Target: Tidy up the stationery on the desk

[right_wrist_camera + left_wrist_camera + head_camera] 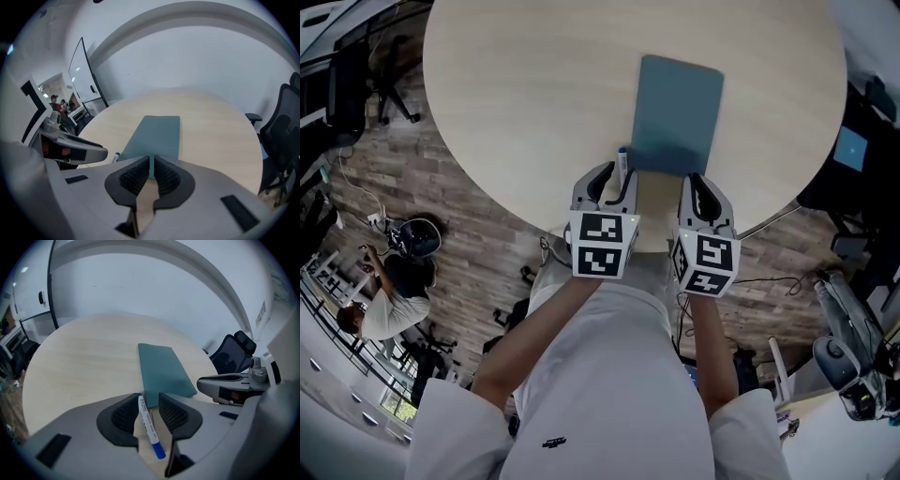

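Observation:
A teal notebook [678, 114] lies flat near the front of the round wooden table [534, 94]. A white pen with a blue cap [622, 161] rests on the table just off the notebook's near left corner. My left gripper [617, 178] hovers over this pen. In the left gripper view the pen [149, 425] lies between the open jaws of the left gripper [149, 399], and the pads do not press on it. To the right, my right gripper [701, 180] hangs by the notebook's near right corner. It [152, 161] is shut and holds nothing, with the notebook [157, 136] just ahead.
The table's near edge runs just under both grippers. A dark office chair [232, 355] stands beyond the table on the right, and another chair [281, 136] shows at the right gripper view's edge. A whiteboard [86, 77] leans at the far left.

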`<state>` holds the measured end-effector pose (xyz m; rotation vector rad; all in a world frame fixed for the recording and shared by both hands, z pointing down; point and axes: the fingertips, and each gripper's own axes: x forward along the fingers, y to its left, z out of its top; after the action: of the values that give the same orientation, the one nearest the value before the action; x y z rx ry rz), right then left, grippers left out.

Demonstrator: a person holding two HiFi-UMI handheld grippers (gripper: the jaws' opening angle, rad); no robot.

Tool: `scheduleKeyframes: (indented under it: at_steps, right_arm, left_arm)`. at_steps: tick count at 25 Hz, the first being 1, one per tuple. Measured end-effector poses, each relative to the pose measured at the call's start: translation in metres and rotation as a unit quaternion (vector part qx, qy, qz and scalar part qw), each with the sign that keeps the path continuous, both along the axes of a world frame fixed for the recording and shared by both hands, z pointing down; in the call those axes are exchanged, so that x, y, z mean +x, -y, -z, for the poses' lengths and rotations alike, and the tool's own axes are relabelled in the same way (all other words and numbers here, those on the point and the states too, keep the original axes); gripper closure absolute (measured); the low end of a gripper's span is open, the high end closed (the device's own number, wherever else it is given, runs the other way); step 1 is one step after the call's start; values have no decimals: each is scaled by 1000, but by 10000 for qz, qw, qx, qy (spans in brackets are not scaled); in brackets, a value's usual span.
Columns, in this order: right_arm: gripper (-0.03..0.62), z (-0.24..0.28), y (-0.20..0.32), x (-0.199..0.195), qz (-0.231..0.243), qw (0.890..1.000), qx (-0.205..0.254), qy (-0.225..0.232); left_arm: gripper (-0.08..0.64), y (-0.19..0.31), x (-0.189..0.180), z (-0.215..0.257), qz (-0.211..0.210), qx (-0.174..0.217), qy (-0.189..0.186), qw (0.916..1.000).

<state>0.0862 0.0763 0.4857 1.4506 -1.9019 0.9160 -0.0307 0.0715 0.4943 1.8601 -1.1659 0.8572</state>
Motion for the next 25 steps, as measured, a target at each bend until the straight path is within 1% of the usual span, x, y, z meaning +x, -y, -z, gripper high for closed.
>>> scheduleKeyframes:
  at_steps: [3,7,11,14,16,19,25]
  right_arm:
    - [543,2,-1,-5,32,9999,43,126]
    - [545,0,0,-11,11,9997,51,234]
    - [545,-2,-4,-18,7,9992,55,388]
    - [545,-3,-5,-21,10,9990,41,444]
    - [545,-4,-6,-21,-6,9989,48,465]
    - [545,-4,-6,-22,12,9989,38,468]
    - [545,2,-2,-25,41,9989,39,459]
  left_arm:
    - [431,-7,0,-6,24,-109,5,9999]
    - [431,-11,-5,-20,55,-216,151,9996]
    - [431,-25,-3,-40,-15,-500,157,9986]
    - [435,-37,-2,-58,-25,-686,250,9973]
    - [466,-39,-4,-62,4,-697,293,9971]
    - [480,-38,-7,-61,21,-731,226,9971]
    - [482,-26,-17,-45,-15,-645,186,9977]
